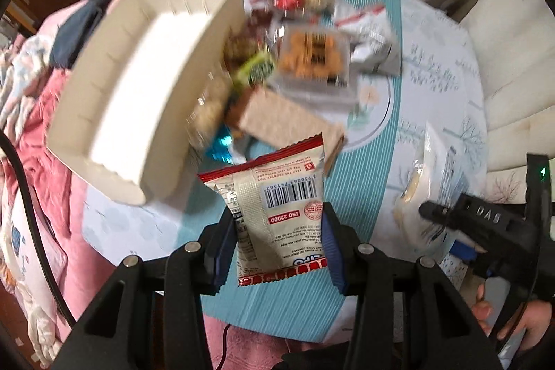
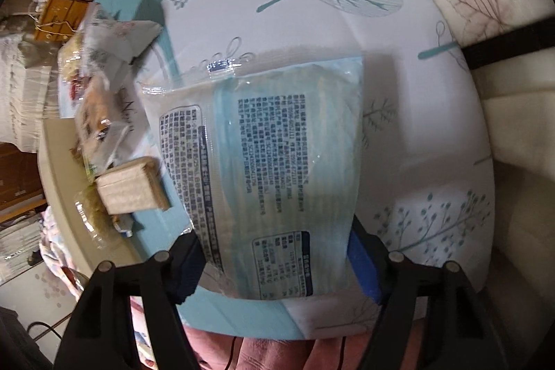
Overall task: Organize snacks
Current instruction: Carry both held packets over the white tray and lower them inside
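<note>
While clamped in left gripper (image 1: pixel 279 243), red-edged white snack packet (image 1: pixel 277 210), barcode up.

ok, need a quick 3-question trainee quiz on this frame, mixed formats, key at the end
1. True or false: the left gripper is shut on the red-and-white snack packet.
2. Multiple choice: what lies between the fingers of the right gripper? A) a banana B) a clear blue-printed pack C) a metal can
3. Fill in: the white tray sits to the ____ of the snack pile in the left wrist view.

Key: 1 true; 2 B; 3 left
</note>
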{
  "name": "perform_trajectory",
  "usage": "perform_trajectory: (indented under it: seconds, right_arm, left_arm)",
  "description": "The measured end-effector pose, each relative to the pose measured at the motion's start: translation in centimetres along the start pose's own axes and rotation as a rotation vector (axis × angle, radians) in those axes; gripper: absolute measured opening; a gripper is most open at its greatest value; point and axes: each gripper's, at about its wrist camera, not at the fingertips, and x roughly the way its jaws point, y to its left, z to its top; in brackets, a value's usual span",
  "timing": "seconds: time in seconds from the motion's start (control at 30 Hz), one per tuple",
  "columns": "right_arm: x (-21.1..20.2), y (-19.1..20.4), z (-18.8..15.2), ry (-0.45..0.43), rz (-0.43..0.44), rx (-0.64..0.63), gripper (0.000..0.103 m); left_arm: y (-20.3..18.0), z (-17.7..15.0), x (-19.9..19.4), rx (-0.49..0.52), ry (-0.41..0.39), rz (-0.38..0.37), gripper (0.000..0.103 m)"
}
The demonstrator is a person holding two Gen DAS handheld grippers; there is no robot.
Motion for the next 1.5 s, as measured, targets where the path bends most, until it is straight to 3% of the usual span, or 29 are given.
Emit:
perform_trajectory:
  seconds: [0.3,0.47,0.67,0.93,1.07,1.23,1.5]
  right_arm:
    - [-4.4,2.5,-2.1,-0.091,0.181,-0.024,0.072]
    - [-6.7,4.1,-2.5,-0.161,0.235,-0.040,0.072]
    - [-8.4,6.1,-4.4,-0.246,0.297,-0.030,0.072]
    - [-7.7,12.4,-8.1,-0.329,0.330,-0.010,0.072]
    - [-7.4,16.3,-10.3,-0.374,0.310,-0.057,0.072]
    - [-6.6,20.3,-13.2,-0.406,0.350,-0.111,0.073]
    - [-4.5,25.3,-16.0,-0.378,0.384,-0.185,0.073]
  left_arm:
    - [2.5,0.9,-4.0,0.047,-0.155,-0.123,0.044]
    - [4.2,2.2,-5.6,0.085,-0.240,-0.213,0.044]
    - [7.7,4.6,-6.3,0.168,-0.288,-0.282,0.044]
    - [14.2,7.5,-5.9,0.241,-0.260,-0.330,0.044]
    - [17.8,8.8,-5.0,0.251,-0.241,-0.350,0.044]
    - [21.7,10.3,-4.0,0.267,-0.222,-0.360,0.044]
    - [25.5,12.4,-3.3,0.304,-0.229,-0.305,0.044]
